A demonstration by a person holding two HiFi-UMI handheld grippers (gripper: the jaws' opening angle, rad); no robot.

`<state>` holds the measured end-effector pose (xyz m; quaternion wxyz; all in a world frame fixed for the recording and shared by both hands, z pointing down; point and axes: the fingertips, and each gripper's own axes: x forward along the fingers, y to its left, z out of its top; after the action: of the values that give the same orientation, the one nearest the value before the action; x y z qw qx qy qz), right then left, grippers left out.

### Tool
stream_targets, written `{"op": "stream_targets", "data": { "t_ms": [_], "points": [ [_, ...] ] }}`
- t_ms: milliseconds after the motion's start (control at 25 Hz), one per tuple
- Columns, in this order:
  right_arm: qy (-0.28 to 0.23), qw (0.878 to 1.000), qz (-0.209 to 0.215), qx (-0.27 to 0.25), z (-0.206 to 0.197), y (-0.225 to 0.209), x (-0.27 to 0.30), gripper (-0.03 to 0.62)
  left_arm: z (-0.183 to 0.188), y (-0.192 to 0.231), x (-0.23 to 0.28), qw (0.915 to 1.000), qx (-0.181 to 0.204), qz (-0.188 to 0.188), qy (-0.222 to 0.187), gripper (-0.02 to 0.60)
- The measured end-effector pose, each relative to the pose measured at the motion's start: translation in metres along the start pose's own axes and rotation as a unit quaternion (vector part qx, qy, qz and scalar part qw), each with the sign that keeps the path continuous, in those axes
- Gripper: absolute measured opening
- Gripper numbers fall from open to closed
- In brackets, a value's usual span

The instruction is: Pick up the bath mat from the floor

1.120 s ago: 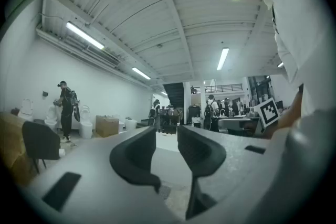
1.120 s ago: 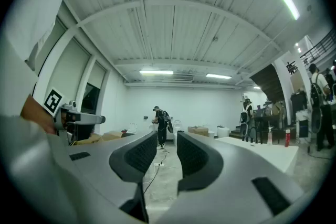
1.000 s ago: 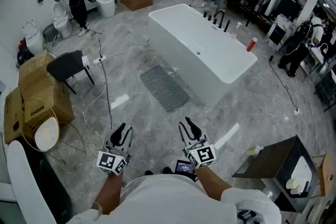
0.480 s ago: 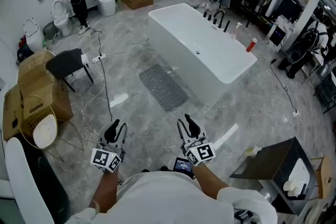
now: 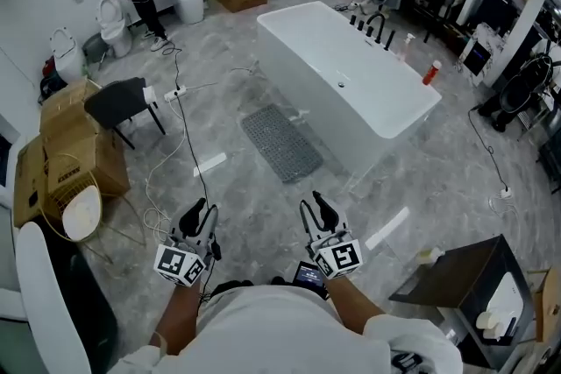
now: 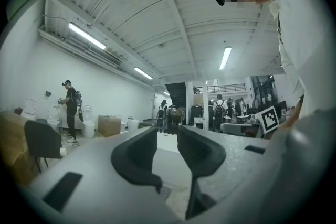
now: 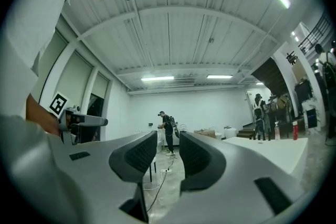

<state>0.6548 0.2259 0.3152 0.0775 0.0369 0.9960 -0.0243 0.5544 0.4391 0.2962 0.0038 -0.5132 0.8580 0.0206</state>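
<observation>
Left gripper (image 5: pixel 200 211) held low and level, pointing forward, fingers spread, nothing between. Right gripper (image 5: pixel 316 206) alongside, tipped slightly up, fingers spread, empty. Grey bath mat (image 5: pixel 282 143) flat on floor (image 5: pixel 254 197) ahead, just beside white bathtub (image 5: pixel 351 74), well apart from both.

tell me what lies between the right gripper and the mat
Nothing. In the head view, only bare grey floor separates the right gripper from the mat.

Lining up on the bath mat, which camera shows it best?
The head view: the whole grey bath mat lies on the floor beside the bathtub. The left gripper view shows at most a blurred sliver; the right gripper view, none.
</observation>
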Motion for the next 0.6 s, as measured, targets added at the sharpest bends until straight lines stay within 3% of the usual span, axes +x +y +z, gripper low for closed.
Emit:
{"op": "stream_targets", "data": {
  "t_ms": [280, 600],
  "points": [
    [0.014, 1.000, 0.012, 0.025, -0.022, -0.006, -0.008, 0.138, -0.012, -0.009, -0.003, 0.9997, -0.004, 0.007, 0.024, 0.121],
    [0.040, 0.998, 0.025, 0.042, -0.052, -0.012, 0.014, 0.138, -0.028, 0.017, 0.009, 0.9990, -0.022, 0.021, 0.031, 0.121]
  ]
}}
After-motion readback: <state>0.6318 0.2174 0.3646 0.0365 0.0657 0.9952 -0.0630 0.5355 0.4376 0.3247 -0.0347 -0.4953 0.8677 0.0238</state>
